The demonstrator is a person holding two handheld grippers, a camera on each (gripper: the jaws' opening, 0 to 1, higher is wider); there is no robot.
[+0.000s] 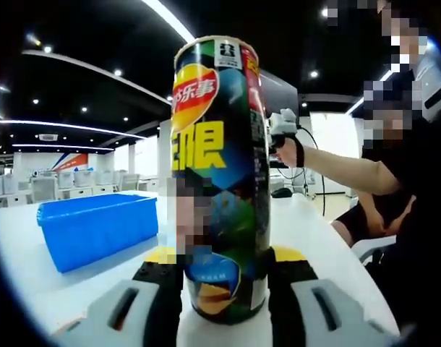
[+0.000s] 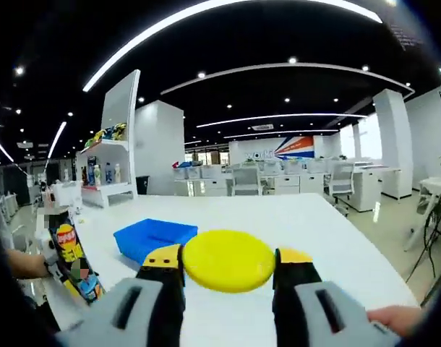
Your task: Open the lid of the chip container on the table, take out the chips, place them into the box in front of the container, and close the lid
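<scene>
A tall dark chip container [image 1: 220, 181] with a yellow and red logo stands upright on the white table [image 1: 32, 289]. My left gripper [image 1: 225, 254] is shut on its lower part, a jaw on each side. Its top rim shows no lid. The round yellow lid [image 2: 228, 260] sits flat between the jaws of my right gripper [image 2: 228, 259], which is shut on it above the table. The blue box [image 1: 97, 228] lies left of the container. In the right gripper view the blue box [image 2: 154, 237] is just beyond the lid and the container [image 2: 72, 264] stands far left.
A person [image 1: 416, 188] sits at the table's right side, one hand holding the right gripper [image 1: 282, 129] behind the container. A white shelf unit with goods [image 2: 105, 170] stands far left. Office desks and chairs [image 2: 278, 177] fill the background. The table edge [image 2: 379, 253] runs on the right.
</scene>
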